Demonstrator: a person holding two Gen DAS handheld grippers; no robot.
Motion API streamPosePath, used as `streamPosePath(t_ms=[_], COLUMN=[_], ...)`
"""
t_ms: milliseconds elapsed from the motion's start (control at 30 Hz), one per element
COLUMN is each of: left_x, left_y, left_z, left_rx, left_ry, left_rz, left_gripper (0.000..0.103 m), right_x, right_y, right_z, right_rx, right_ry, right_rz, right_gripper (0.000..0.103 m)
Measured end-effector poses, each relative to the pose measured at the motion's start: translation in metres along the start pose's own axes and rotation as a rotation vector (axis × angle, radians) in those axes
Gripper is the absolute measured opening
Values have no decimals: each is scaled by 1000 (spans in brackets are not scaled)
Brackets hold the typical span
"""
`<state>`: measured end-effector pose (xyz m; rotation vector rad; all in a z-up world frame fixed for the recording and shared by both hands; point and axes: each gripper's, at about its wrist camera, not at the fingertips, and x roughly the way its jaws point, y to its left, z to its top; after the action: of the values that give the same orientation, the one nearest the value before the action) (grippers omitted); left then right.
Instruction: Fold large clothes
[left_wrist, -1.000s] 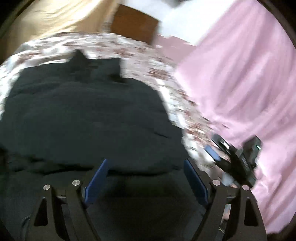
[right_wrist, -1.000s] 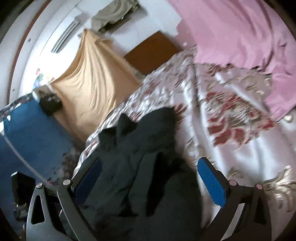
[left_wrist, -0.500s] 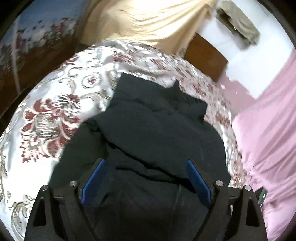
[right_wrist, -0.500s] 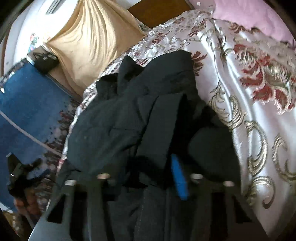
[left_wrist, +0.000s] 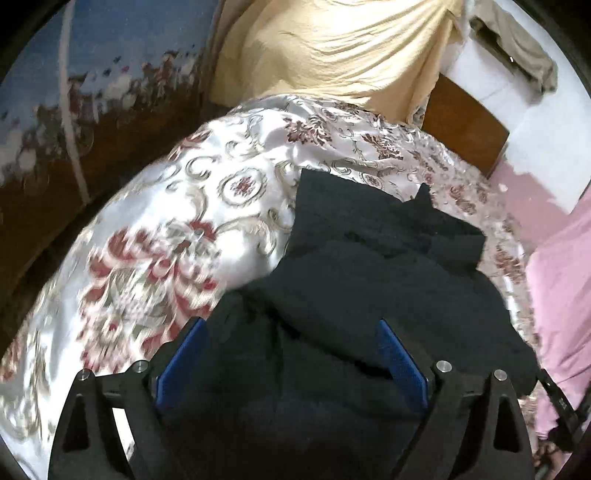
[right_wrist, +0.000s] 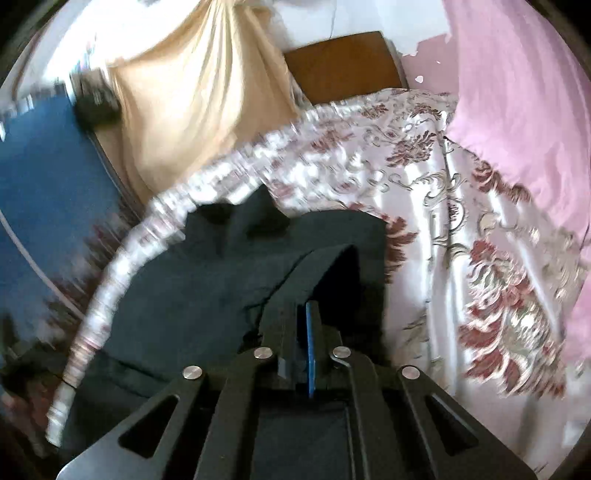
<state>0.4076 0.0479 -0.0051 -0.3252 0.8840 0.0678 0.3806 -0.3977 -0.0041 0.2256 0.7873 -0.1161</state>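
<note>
A large black garment (left_wrist: 388, 273) lies crumpled on a bed with a white and red floral satin cover (left_wrist: 177, 229). My left gripper (left_wrist: 291, 354) is open, its blue pads (left_wrist: 181, 360) spread over the near part of the garment, holding nothing. In the right wrist view the same black garment (right_wrist: 207, 273) lies near the bed's left edge. My right gripper (right_wrist: 308, 314) is shut on a raised fold of the garment (right_wrist: 328, 266), which drapes over the fingers.
The floral bed cover (right_wrist: 461, 258) extends to the right. A pink sheet (right_wrist: 524, 110) hangs at right, a beige cloth (right_wrist: 199, 103) and a brown wooden board (right_wrist: 340, 66) behind. A blue patterned floor (right_wrist: 44, 192) lies beyond the bed's left edge.
My right gripper has closed on a fold of the black garment and lifted it. My left gripper has swung left over the garment, still open.
</note>
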Motion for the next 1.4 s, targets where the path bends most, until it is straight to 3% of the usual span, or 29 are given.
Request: streamPosePath(t_ms=[67,100,167,200,233,333,433,533,1000,1300,1400], left_x=[18,30,51,60,68,87,90,91,101,102,102], left_y=[-13,-20,-32,-37,-41,-50,-56,-55,-53,-55,-59], left_z=[7,10,14,14,13,3,-14,-26,-31,-30,-16], left_rx=[39,63,99,114,126,170,265,305,302,305,322], left_ry=[14,27,50,56,60,49,-8,-36,-82,-61,41], left_rz=[2,-3,-7,-7,-5,16,41,30,30,38,51], left_gripper=[92,92,92,92,92,93,103,103,103,103,103], right_x=[3,3,0,0,0,18,49,63,93,93,97], right_y=[1,6,18,27,34,51,50,38,43,45,45], right_z=[3,4,10,11,13,12,-3,-23,-36,-36,-22], right_rx=[-66,-98,-144,-165,-179,-201,-175,-134,-124,-118,-116], right_ry=[12,-4,-52,-83,-99,-50,26,31,21,28,112], right_rz=[-97,-135,-161,-151,-128,-17,4,38,4,8,28], right_gripper=[7,14,42,62,66,66,66,66,72,75,81])
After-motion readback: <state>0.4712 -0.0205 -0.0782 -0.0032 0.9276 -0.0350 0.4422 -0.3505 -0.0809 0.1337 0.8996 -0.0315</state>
